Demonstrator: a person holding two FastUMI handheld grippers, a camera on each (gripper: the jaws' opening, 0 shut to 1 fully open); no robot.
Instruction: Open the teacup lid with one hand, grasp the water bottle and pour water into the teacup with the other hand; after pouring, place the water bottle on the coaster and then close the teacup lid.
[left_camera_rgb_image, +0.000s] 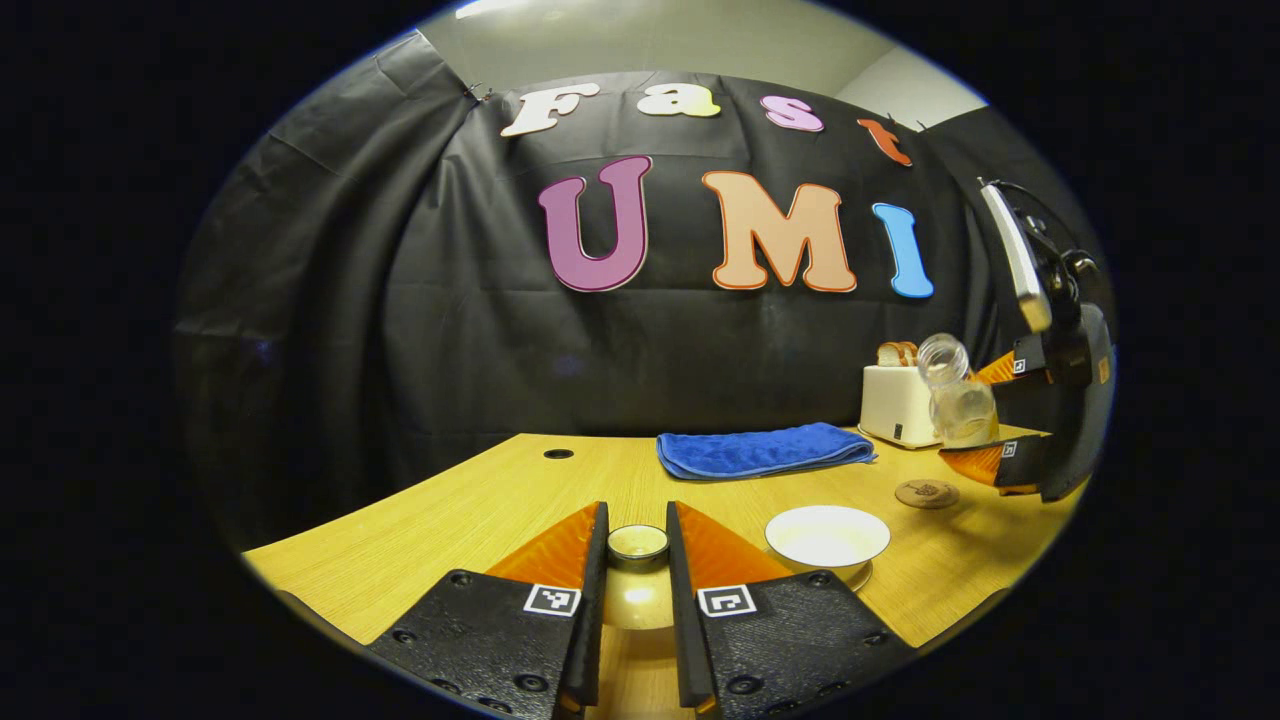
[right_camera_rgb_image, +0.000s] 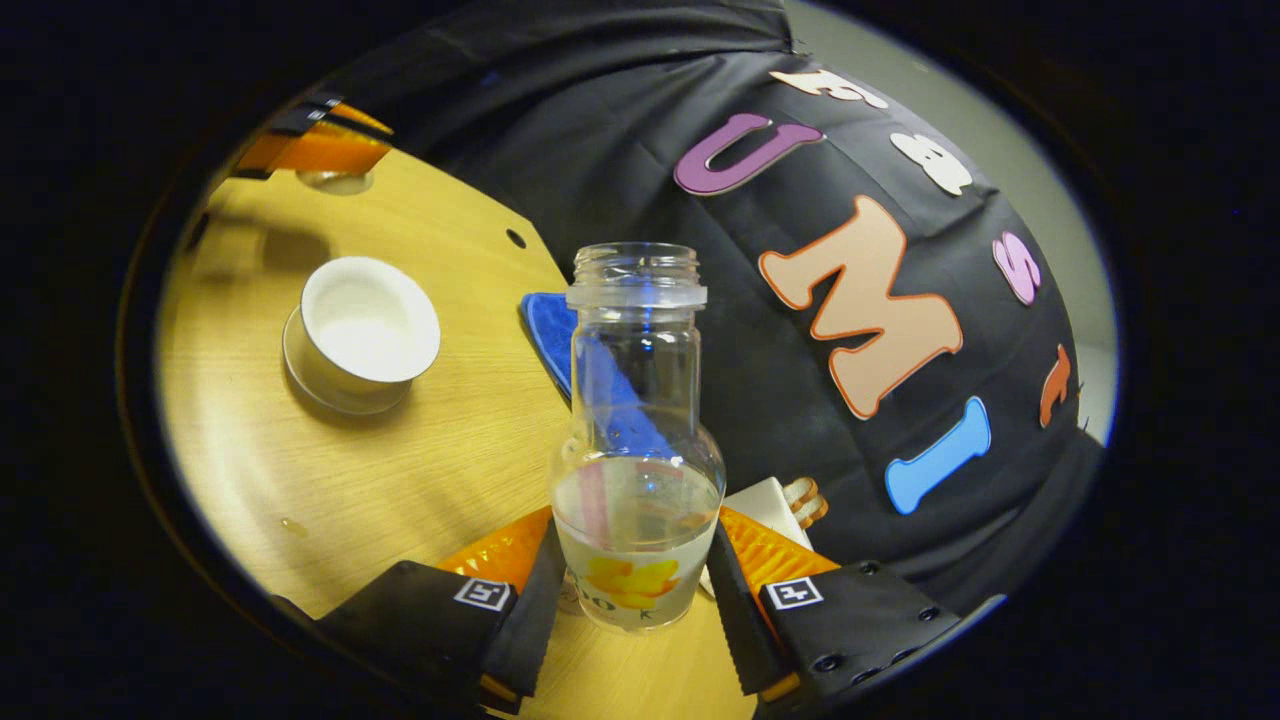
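Note:
My left gripper (left_camera_rgb_image: 637, 517) is shut on the gold teacup lid (left_camera_rgb_image: 637, 590), pinching it just below its knob. The white teacup (left_camera_rgb_image: 827, 535) stands uncovered on its saucer, just right of that gripper. The round brown coaster (left_camera_rgb_image: 927, 493) lies bare behind the cup. At the far right my right gripper (left_camera_rgb_image: 978, 415) holds the clear water bottle (left_camera_rgb_image: 955, 395) in the air, tilted, above the coaster's far side. In the right gripper view, the gripper (right_camera_rgb_image: 635, 532) is shut on the uncapped bottle (right_camera_rgb_image: 637, 440), which holds a little water. The teacup (right_camera_rgb_image: 365, 325) sits farther left, the left gripper (right_camera_rgb_image: 315, 145) beyond it.
A folded blue towel (left_camera_rgb_image: 765, 450) lies at the back of the wooden table (left_camera_rgb_image: 470, 500). A white toaster (left_camera_rgb_image: 897, 405) with bread slices stands at the back right, close behind the bottle. The table has a small round hole (left_camera_rgb_image: 558, 454) near the back.

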